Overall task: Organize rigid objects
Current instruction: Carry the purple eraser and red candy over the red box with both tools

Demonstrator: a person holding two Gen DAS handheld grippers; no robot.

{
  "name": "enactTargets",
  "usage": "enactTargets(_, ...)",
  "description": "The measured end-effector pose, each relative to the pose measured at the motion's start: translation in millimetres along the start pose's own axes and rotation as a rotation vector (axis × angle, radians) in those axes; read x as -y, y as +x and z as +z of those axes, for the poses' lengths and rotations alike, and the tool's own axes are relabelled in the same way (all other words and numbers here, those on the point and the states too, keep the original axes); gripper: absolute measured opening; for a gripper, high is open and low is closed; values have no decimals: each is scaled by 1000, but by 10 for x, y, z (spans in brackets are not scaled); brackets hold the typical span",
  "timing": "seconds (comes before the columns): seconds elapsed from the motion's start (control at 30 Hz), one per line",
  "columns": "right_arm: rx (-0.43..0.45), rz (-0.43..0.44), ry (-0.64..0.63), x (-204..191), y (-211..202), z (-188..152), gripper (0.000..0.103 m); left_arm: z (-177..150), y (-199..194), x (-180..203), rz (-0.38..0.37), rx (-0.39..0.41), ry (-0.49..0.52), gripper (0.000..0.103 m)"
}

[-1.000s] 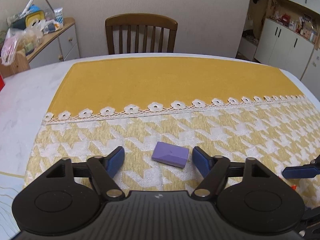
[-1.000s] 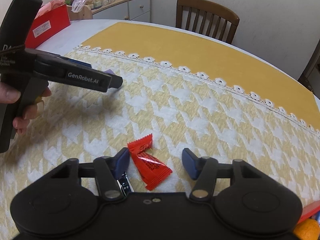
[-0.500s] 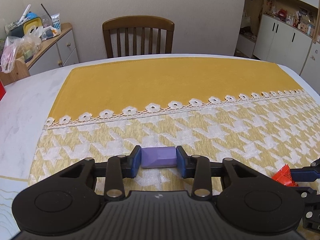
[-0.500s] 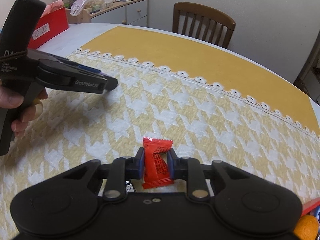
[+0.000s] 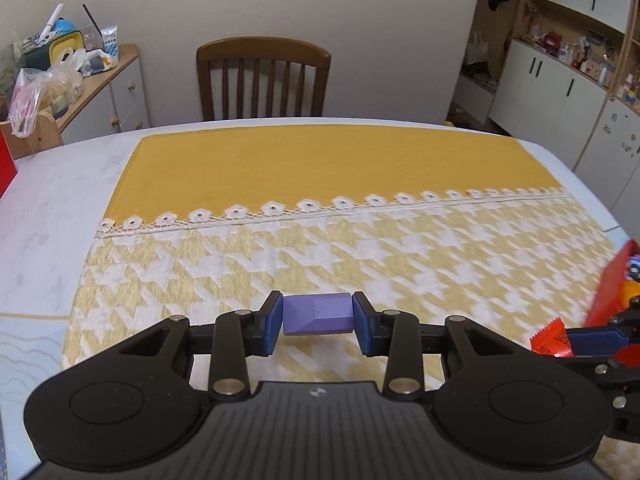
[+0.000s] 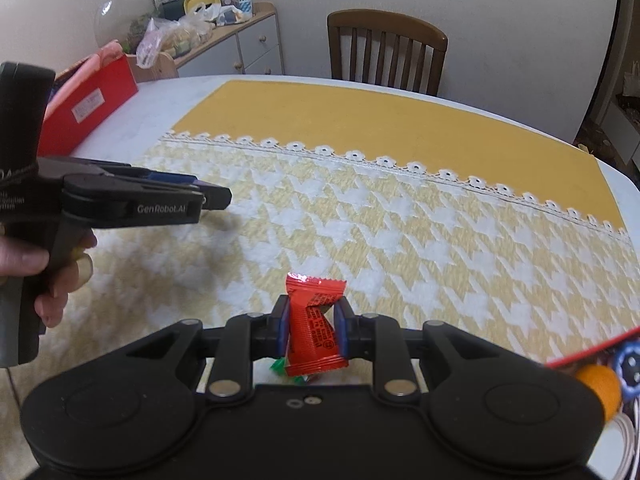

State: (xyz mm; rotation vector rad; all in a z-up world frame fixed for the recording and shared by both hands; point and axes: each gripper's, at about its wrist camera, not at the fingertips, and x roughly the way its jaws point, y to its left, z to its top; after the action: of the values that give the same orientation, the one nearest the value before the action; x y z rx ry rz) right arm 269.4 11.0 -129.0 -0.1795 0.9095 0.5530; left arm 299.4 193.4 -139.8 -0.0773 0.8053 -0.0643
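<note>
My left gripper [image 5: 318,316] is shut on a purple block [image 5: 318,314] and holds it above the yellow patterned cloth [image 5: 320,248]. My right gripper [image 6: 311,326] is shut on a red candy packet [image 6: 314,326], held upright above the cloth [image 6: 360,220]. In the left wrist view the right gripper [image 5: 580,340] shows at the right edge with the packet's red tip [image 5: 550,338]. In the right wrist view the left gripper [image 6: 212,198] shows at the left, held by a hand [image 6: 44,276].
A red container [image 5: 612,284] with small colourful items stands at the table's right edge; it also shows in the right wrist view [image 6: 592,352] beside an orange ball [image 6: 600,384]. A red box [image 6: 88,108] sits far left. A wooden chair [image 5: 264,76] stands behind the table.
Both grippers closed on their objects, the left on the purple block and the right on the red packet, and lifted them off the cloth. The red container has come into view at the right.
</note>
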Motion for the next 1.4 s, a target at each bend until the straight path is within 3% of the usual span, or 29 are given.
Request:
enactTargets(0.4, 58, 30, 27, 27, -803, -46, 21, 3, -746, 343, -74, 27, 31, 36)
enactTargets(0.8, 113, 38, 90, 377, -1483, -201, 21, 99, -1285, 952, -167, 73, 127, 36)
enactTargets(1.1, 151, -4, 140, 811, -1798, -412, 21, 174, -1350, 1616, -237, 85, 210, 36)
enactTargets(1.4, 150, -58, 206, 1389, -1999, -752, 21, 208, -1133, 2271, -296, 45, 256, 36)
